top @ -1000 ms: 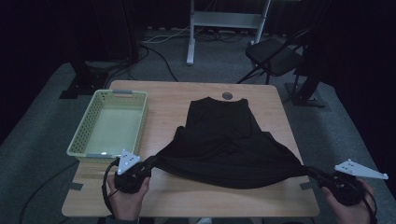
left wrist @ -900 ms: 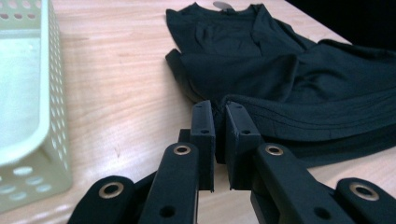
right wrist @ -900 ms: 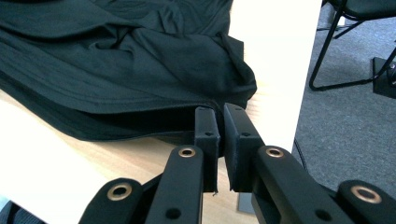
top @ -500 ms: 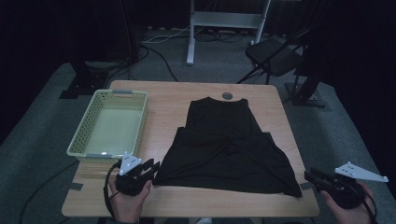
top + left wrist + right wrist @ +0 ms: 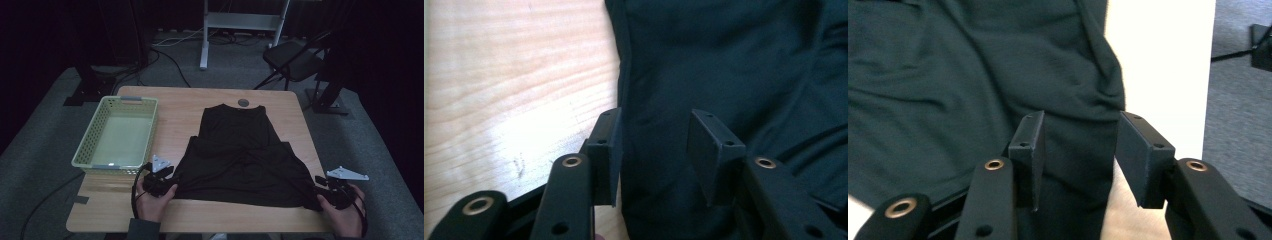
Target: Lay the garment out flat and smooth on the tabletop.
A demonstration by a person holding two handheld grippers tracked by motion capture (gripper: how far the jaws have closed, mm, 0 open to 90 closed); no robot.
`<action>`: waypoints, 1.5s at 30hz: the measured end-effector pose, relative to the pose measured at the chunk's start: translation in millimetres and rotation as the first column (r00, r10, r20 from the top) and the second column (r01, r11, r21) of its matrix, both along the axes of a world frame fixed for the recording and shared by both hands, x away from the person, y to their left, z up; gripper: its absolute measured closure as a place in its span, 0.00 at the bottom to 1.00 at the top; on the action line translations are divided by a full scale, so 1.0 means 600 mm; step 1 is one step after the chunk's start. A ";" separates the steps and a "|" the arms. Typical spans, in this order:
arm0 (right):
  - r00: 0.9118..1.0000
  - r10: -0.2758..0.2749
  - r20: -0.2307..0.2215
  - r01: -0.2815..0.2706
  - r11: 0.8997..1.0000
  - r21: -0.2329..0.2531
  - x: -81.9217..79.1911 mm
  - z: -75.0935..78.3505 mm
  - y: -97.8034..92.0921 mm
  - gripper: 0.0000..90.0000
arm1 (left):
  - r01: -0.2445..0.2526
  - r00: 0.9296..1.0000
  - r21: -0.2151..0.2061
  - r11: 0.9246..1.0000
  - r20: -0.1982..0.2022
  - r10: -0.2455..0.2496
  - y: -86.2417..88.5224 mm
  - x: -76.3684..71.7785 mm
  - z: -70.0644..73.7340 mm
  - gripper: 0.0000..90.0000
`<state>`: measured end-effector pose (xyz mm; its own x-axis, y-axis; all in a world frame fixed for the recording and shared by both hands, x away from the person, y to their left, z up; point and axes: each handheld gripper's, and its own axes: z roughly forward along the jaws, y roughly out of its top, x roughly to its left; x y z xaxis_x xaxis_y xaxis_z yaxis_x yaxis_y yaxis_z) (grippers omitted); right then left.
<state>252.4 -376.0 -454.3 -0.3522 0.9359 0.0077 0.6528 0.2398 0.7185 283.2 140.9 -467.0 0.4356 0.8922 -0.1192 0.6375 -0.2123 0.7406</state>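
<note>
The left gripper (image 5: 654, 160) has its jaws standing apart, released, with the near left corner of the black garment (image 5: 734, 65) lying between them and nothing pinched; its left pad sits right at the cloth's edge where the fabric meets bare wood; the right gripper (image 5: 1079, 160) is likewise spread, its jaws straddling a bunched fold at the garment's near right corner, the cloth lying loose in the gap rather than clamped; in the high view the left gripper (image 5: 161, 180) sits at the garment's lower left corner and the right gripper (image 5: 330, 192) at its lower right, right at the table's edge, each held in a hand coming up from the bottom; the garment (image 5: 240, 155) lies spread flat in the middle of the table (image 5: 175, 107), narrow end away from the person and the wider end near, its far edge just short of a small round grommet (image 5: 243, 102) in the tabletop; a pale green basket (image 5: 95, 132) with latticed walls stands on the table's left side, apart from the cloth; the table is light wood with a visible grain and rounded corners; it stands on grey carpet in a dim room, with a folding chair (image 5: 295, 62) and a white frame (image 5: 245, 22) beyond; the fabric is matte, soft and creased.
</note>
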 end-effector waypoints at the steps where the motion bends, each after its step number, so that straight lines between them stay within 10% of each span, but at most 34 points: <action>1: 1.000 -0.006 -0.003 0.006 1.000 -0.013 0.004 -0.002 0.001 0.60 | -0.001 1.000 0.009 1.000 -0.005 0.001 -0.001 0.003 -0.003 0.64; 23: 0.999 -0.004 -0.041 0.004 1.000 -0.009 0.048 -0.040 0.005 0.60 | 0.006 1.000 0.092 0.996 -0.022 -0.004 -0.014 0.029 -0.017 0.60; 32: 0.997 0.044 -0.069 -0.043 0.999 0.016 0.043 -0.036 0.002 0.89 | 0.040 0.998 0.081 0.996 -0.049 -0.036 -0.009 0.020 -0.015 0.93; 45: 0.990 0.083 -0.112 -0.073 0.993 0.088 -0.002 -0.035 -0.012 0.94 | 0.034 0.997 0.060 0.998 -0.076 -0.030 0.020 -0.023 -0.013 0.96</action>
<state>250.9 -383.0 -475.6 -0.4164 0.8999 0.1293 0.7138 0.2356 0.6595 269.2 152.9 -474.8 0.4561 0.8845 -0.0982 0.6826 -0.2769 0.6763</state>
